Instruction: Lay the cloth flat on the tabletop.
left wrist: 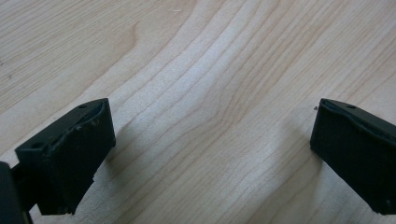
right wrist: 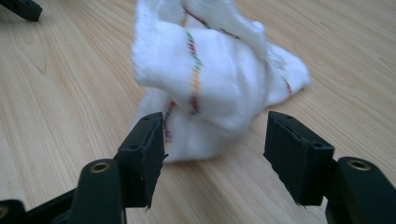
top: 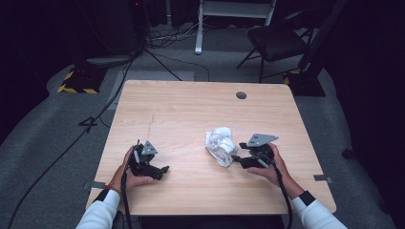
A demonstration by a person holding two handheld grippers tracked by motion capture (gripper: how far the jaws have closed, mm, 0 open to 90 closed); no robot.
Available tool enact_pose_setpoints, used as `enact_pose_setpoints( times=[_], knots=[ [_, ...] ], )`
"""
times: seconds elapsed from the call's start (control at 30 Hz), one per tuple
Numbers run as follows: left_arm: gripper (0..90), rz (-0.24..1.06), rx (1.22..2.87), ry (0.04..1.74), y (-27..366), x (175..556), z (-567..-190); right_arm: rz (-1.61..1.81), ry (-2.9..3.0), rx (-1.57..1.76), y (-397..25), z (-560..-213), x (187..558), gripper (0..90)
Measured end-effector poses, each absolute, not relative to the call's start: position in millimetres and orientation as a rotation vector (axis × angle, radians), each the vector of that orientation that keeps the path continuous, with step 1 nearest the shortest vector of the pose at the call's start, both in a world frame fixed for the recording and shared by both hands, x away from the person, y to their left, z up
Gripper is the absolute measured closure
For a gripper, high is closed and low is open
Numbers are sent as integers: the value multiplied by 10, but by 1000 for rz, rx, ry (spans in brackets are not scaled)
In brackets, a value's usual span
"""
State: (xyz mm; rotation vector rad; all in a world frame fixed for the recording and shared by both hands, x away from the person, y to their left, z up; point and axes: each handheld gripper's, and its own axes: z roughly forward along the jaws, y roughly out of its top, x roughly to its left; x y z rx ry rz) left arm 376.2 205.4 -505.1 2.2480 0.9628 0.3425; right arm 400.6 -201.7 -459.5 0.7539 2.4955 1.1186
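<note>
Cloth point(top: 220, 145), white with thin coloured stripes, lies crumpled in a heap on the wooden table point(top: 191, 109), a little toward four o'clock of its middle. At the heap's three o'clock the right gripper point(top: 237, 160) rests low with its jaws apart and the bundle just ahead of the gap, likely lined up to pinch a fold. Well off at nine o'clock the left gripper point(top: 164, 171) also stands apart over bare wood, probably waiting; no container is on the table.
</note>
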Motion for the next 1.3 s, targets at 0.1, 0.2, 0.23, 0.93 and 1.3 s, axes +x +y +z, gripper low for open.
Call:
enact_pose_setpoints(
  times=[0.1, 0.2, 0.23, 0.93, 1.3],
  knots=[
    [1, 335, 2254, 956, 2042, 3763, -5049, 1124, 2480, 737, -1870, -4597, 4017, 365],
    [0, 331, 2254, 953, 2021, 3762, -5048, 1125, 2489, 747, -1784, -4619, 4056, 345],
    [0, 336, 2256, 951, 2014, 3762, -5048, 1111, 2485, 742, -1758, -4630, 4066, 345],
    [173, 250, 2268, 834, 1383, 4068, -4912, 1060, 2557, 668, -2021, -4662, 4089, 796],
    [244, 406, 2330, 674, 730, 4258, -4812, 1024, 2536, 684, -2216, -4622, 4083, 793]
  ],
)
